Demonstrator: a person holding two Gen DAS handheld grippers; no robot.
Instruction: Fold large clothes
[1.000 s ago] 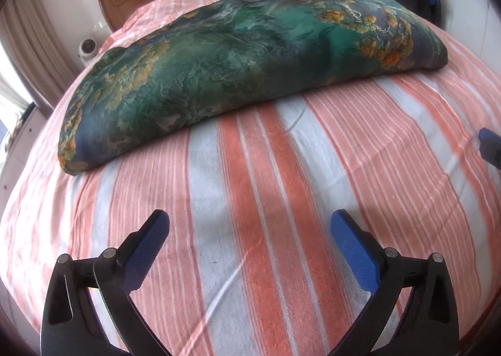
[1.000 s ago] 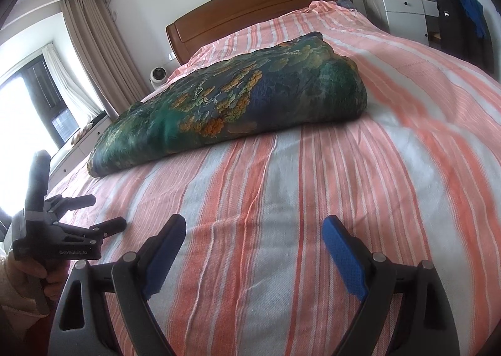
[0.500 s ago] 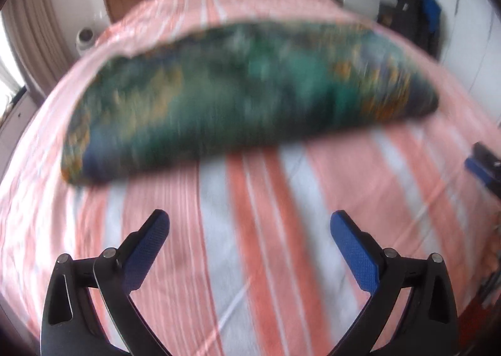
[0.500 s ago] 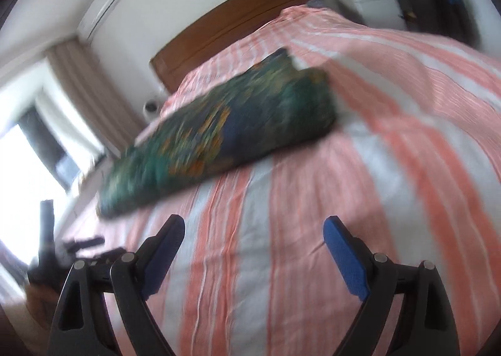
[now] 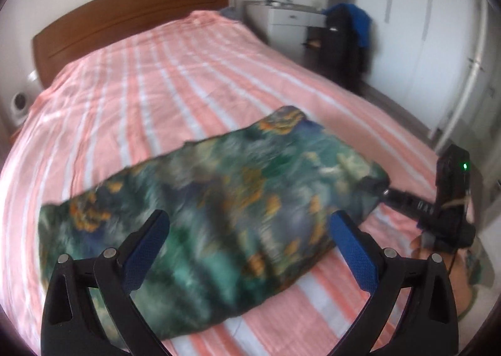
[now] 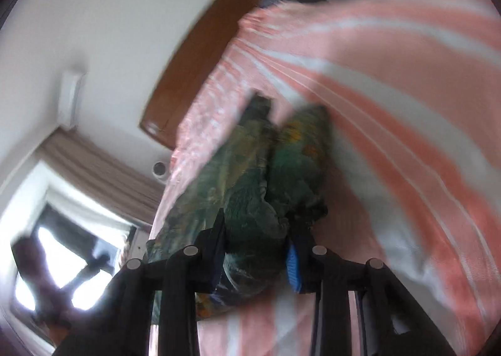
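Folded garment (image 5: 213, 212) in dark green and blue with orange blotches, lying as a long thick bundle across the near part of the bed (image 5: 150, 99), on its pink-and-white striped cover. Print smeared by motion blur in both views, so no seams, sleeves or collar to be made out. Lower left stretch of the bundle hidden behind the left gripper's arms.

Left gripper (image 5: 247, 249) above the cloth, blue-padded jaws spread wide, nothing between them, not touching the fabric.

Right gripper (image 6: 255, 249) just closing, now clamped on the garment's end (image 6: 250, 187), bunched cloth pressed between the blue pads. Same gripper seen from the left wrist at the garment's right end (image 5: 451, 199), black body with a small green light; jaws there buried in the cloth and unreadable. Part of a hand (image 5: 419, 243) just visible below it, mostly cut off by the frame edge.

Right wrist view rolled steeply and heavily blurred: bed slanting up the frame, wooden headboard (image 6: 200, 55) at the top, curtain (image 6: 100, 168) and bright window (image 6: 62, 256) lower left. Dark shape against the window too blurred to identify.

Beyond the bed in the left wrist view: white drawer unit (image 5: 291, 21), dark and blue clothing (image 5: 350, 30) hanging beside it, white wardrobe doors (image 5: 422, 43), all soft in focus.
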